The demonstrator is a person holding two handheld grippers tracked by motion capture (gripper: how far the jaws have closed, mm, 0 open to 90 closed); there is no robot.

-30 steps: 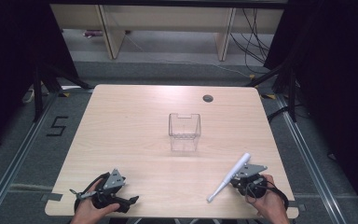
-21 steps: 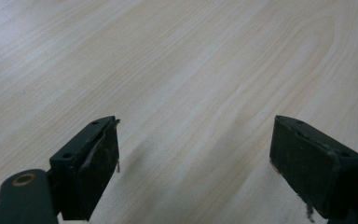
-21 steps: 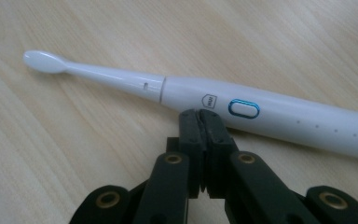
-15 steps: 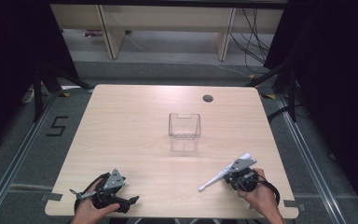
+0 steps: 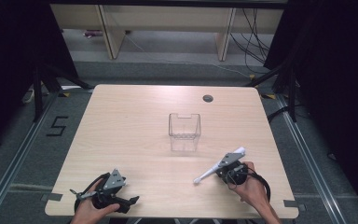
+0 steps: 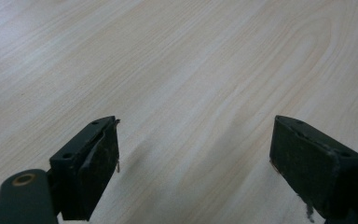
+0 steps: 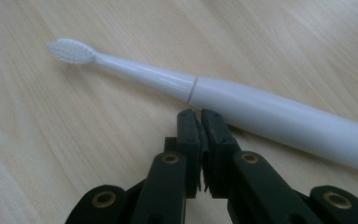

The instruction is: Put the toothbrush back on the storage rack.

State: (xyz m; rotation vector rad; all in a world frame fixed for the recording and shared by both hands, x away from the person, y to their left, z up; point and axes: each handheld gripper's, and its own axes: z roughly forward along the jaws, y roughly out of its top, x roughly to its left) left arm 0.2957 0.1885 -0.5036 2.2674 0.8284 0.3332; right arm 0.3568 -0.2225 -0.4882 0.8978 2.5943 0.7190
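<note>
A white electric toothbrush point(image 5: 213, 171) lies on the wooden table point(image 5: 135, 121) near its front right, bristle head pointing left. In the right gripper view the toothbrush point(image 7: 261, 112) lies across, just past my right gripper point(image 7: 198, 116). That gripper is shut with nothing between its jaws, and its tips are at or nearly against the handle. In the high view my right gripper point(image 5: 227, 169) sits under the handle's thick end. My left gripper point(image 5: 129, 201) rests at the front left, and my left gripper point(image 6: 196, 140) is open over bare wood.
A small clear plastic container point(image 5: 184, 126) stands upright at the middle of the table. A round cable hole point(image 5: 208, 98) is near the far edge. Shelving and cables sit on the floor beyond the table.
The right hand and its gripper have moved left and a little forward. The toothbrush has shifted the same way and lies flatter across. The left gripper has stayed still.
</note>
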